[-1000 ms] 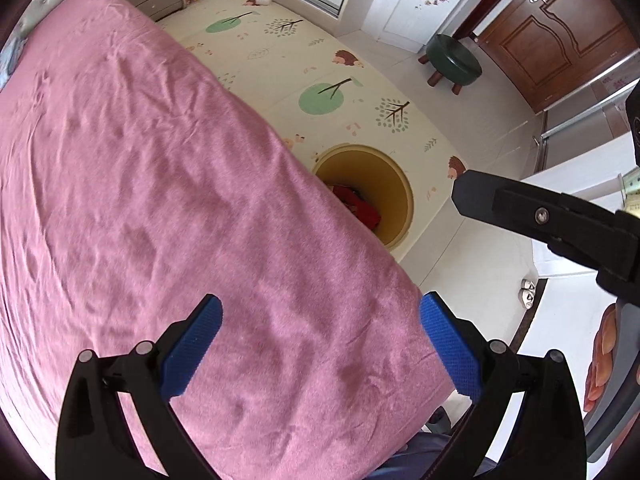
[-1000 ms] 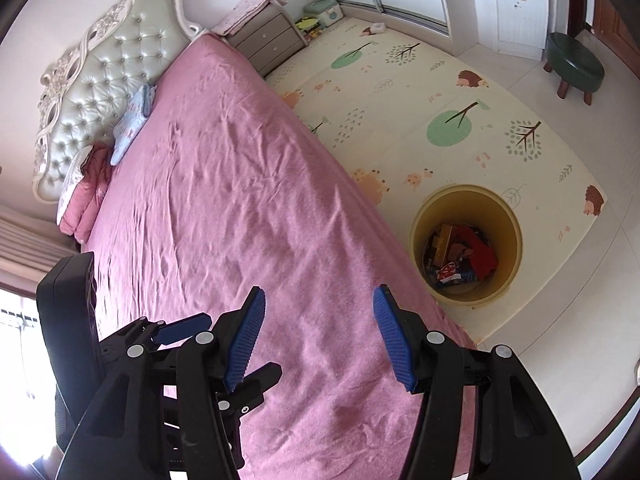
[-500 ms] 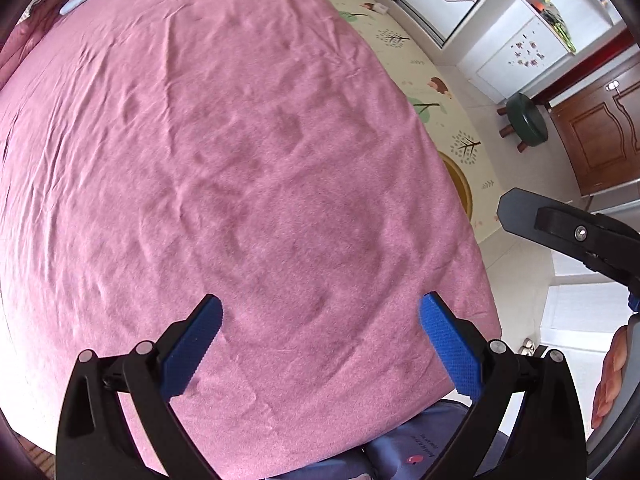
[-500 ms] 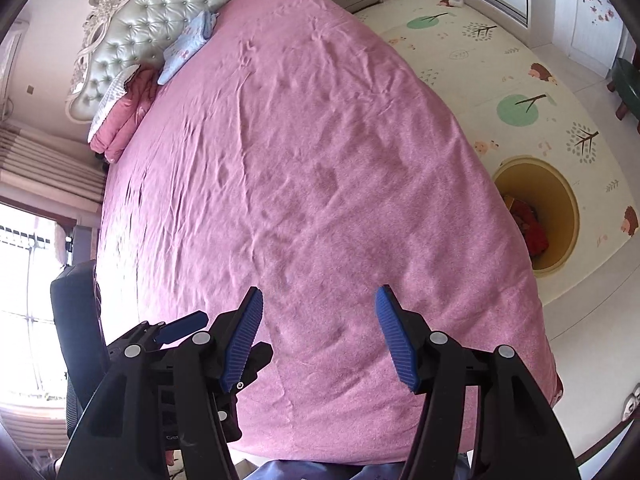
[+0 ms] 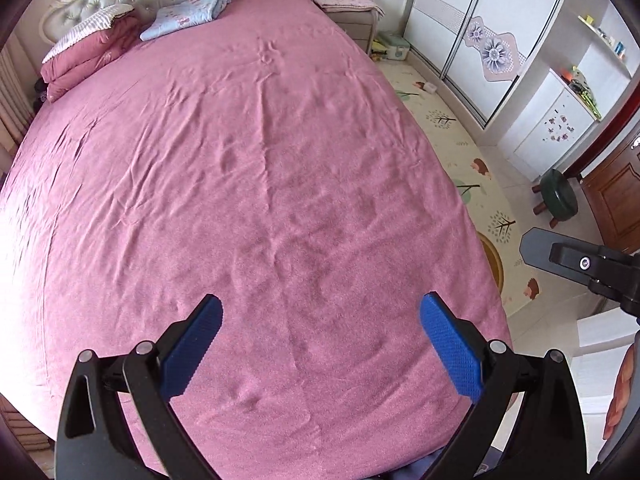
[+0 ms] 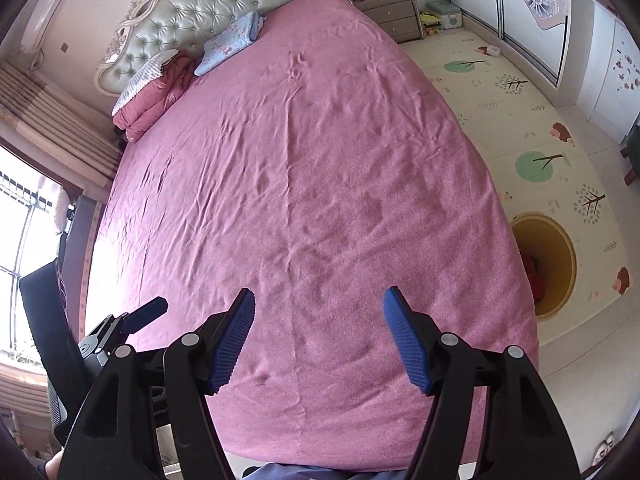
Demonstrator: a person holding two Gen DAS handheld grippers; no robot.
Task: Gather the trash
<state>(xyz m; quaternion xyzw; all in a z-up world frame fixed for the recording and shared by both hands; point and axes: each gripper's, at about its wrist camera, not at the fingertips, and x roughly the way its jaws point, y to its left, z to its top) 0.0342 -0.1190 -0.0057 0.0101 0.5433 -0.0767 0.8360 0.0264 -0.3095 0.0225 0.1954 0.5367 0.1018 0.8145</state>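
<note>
My left gripper (image 5: pixel 320 344) is open and empty above the foot of a pink bed (image 5: pixel 260 184). My right gripper (image 6: pixel 320 336) is open and empty above the same bed (image 6: pixel 304 168). A yellow round bin (image 6: pixel 556 264) stands on the floor mat to the right of the bed, with red trash inside; in the left wrist view only its rim (image 5: pixel 494 264) shows past the bed edge. I see no trash on the bed cover. The right gripper's black body (image 5: pixel 584 264) shows at the right in the left wrist view.
Folded pink quilt (image 6: pixel 156 100) and a blue pillow (image 6: pixel 232 42) lie by the headboard. A nightstand (image 6: pixel 392 16) stands beside the bed. A green stool (image 5: pixel 558 198) stands on the floor near the wardrobe (image 5: pixel 492 40). A dark chair (image 6: pixel 48 320) stands left of the bed.
Both grippers have swung up and left from the bin and floor toward the whole bed and headboard. Both stay open and empty.
</note>
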